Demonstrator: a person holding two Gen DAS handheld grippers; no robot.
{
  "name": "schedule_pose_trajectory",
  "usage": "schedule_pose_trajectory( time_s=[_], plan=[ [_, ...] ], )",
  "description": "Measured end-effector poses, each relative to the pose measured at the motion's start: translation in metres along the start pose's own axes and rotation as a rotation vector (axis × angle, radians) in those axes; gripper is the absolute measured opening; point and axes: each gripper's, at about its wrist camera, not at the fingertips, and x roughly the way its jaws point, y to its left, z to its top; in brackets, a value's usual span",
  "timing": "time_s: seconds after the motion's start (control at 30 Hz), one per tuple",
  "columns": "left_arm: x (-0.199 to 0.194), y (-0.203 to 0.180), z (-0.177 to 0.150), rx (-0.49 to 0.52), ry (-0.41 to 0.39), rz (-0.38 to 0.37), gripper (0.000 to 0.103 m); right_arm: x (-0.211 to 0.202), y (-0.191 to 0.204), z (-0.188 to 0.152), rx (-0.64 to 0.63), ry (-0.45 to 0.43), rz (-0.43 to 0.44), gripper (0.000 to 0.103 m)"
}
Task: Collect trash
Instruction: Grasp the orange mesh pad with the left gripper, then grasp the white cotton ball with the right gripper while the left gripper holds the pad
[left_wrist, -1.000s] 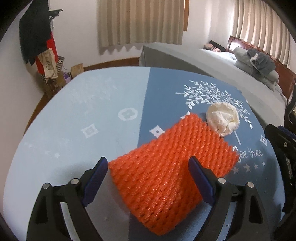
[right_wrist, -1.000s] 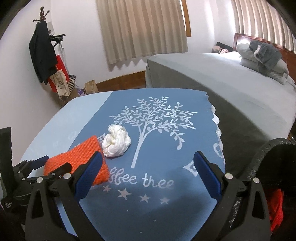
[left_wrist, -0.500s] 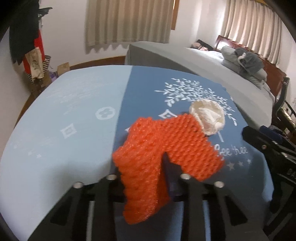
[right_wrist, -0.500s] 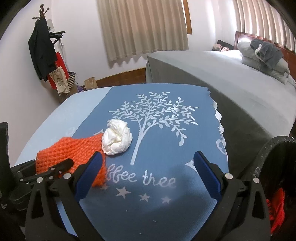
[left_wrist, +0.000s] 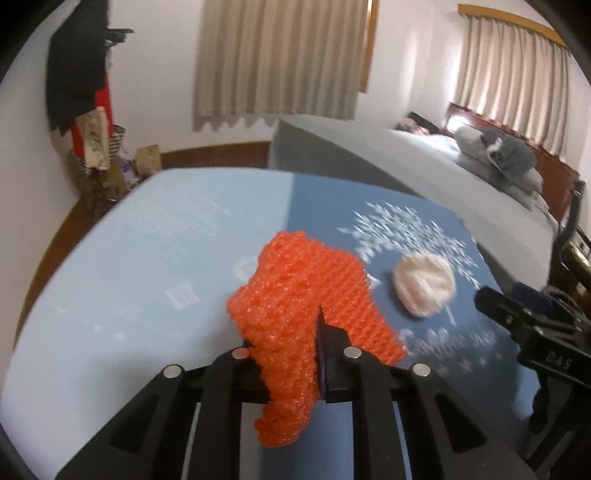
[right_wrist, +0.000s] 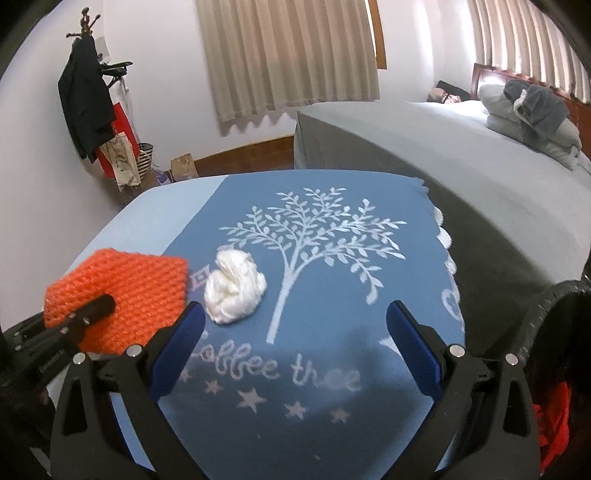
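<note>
The left gripper (left_wrist: 291, 365) is clamped on the orange foam net (left_wrist: 303, 310); its jaws have just been closing, and the net is pinched and buckled between them, one flap bulging above the fingers and another hanging below. In the right wrist view the same net (right_wrist: 122, 291) sits at about nine o'clock, held clear of the cloth by the left gripper's black finger (right_wrist: 88, 310).

The right gripper (right_wrist: 295, 343) has its blue-padded jaws wide apart with nothing between them, poised over the blue tablecloth (right_wrist: 332, 295) with its white tree print. A crumpled white tissue (right_wrist: 234, 291) lies on the cloth at about eleven o'clock from that gripper, just beside the net and apart from both grippers; the left wrist view shows it (left_wrist: 424, 286) at two o'clock.

At four o'clock in the right wrist view, the rim of a black trash bag (right_wrist: 550, 299) shows, with something orange-red (right_wrist: 554, 417) inside. Beyond the table, at one o'clock, stands a grey bed (right_wrist: 424, 147).
</note>
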Motion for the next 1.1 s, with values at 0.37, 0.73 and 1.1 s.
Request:
schedule_pose_trajectory(
  time_s=[0.37,0.73,1.1],
  plan=[
    [0.014,0.026,0.013,-0.008,-0.021,0.094,0.016,0.031,0.028,0.017,-0.027,0.023,0.018,0.096],
    [0.020,0.032,0.011,-0.021,-0.006,0.090,0.016,0.053,0.037,0.018,-0.044,0.106,0.030,0.063],
    [0.013,0.028,0.013,-0.013,-0.023,0.090,0.016,0.041,0.034,0.017,-0.036,0.105,0.067,0.033]
  ],
)
